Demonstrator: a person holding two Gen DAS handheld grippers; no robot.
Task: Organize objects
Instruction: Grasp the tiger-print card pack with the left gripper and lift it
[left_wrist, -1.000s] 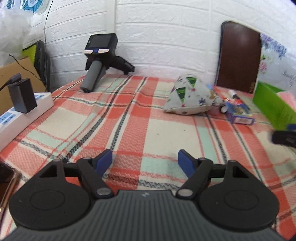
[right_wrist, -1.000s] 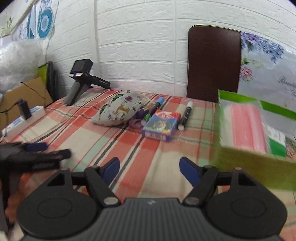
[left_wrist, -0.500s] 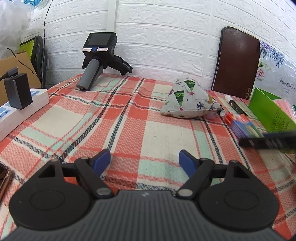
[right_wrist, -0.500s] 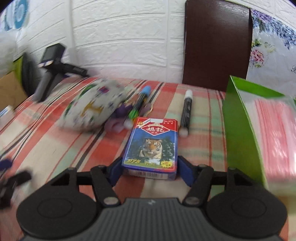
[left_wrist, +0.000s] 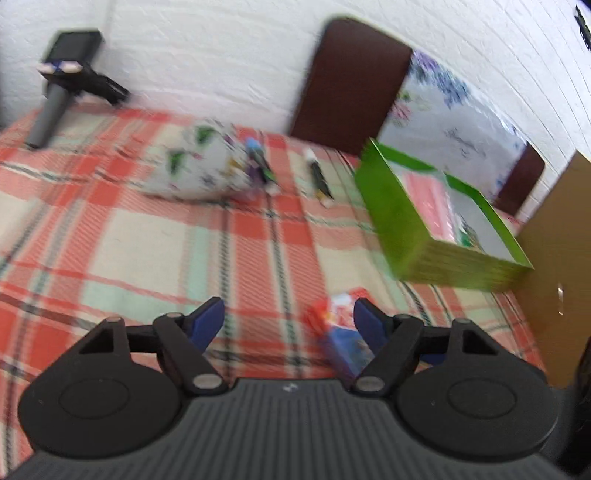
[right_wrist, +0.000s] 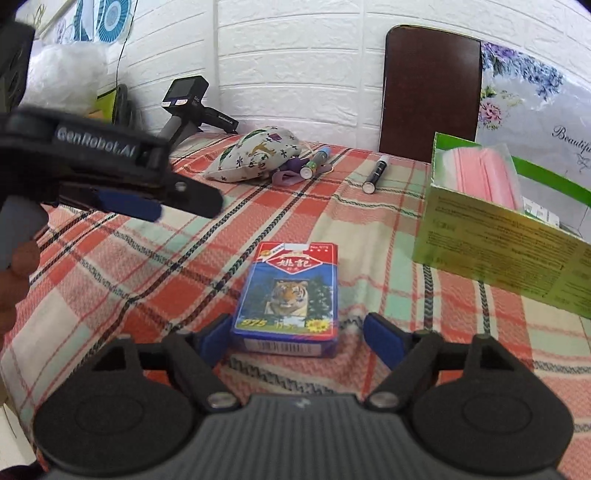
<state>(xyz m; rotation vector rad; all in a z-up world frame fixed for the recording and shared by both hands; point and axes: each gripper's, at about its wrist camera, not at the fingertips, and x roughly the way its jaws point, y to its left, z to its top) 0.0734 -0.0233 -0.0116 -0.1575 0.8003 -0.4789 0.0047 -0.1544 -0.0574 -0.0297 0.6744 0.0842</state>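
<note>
- The right gripper (right_wrist: 293, 334) stands wide open around the near end of the card box (right_wrist: 286, 297), which lies flat on the plaid tablecloth (right_wrist: 147, 280) toward its near edge; the left finger looks to touch the box's side, the right one is a little apart.
- The left gripper (left_wrist: 288, 321) is also wide and holds nothing (its view is smeared).
- I judge the step in hand to be gripping the card box so it can go into the green box (right_wrist: 502, 236) at the cloth's right edge.
- To do it well: centre the jaws across the box's narrow width, push a little farther forward so the pads bear on more of the sides, then close evenly and lift level.
- The patterned pouch (right_wrist: 255, 153) and markers (right_wrist: 375, 173) wait near the far edge.
- Hard to make out: the green box's contents beyond something pink, and its right end is cut off.
- In the left view the card box is half hidden behind a finger.
</note>
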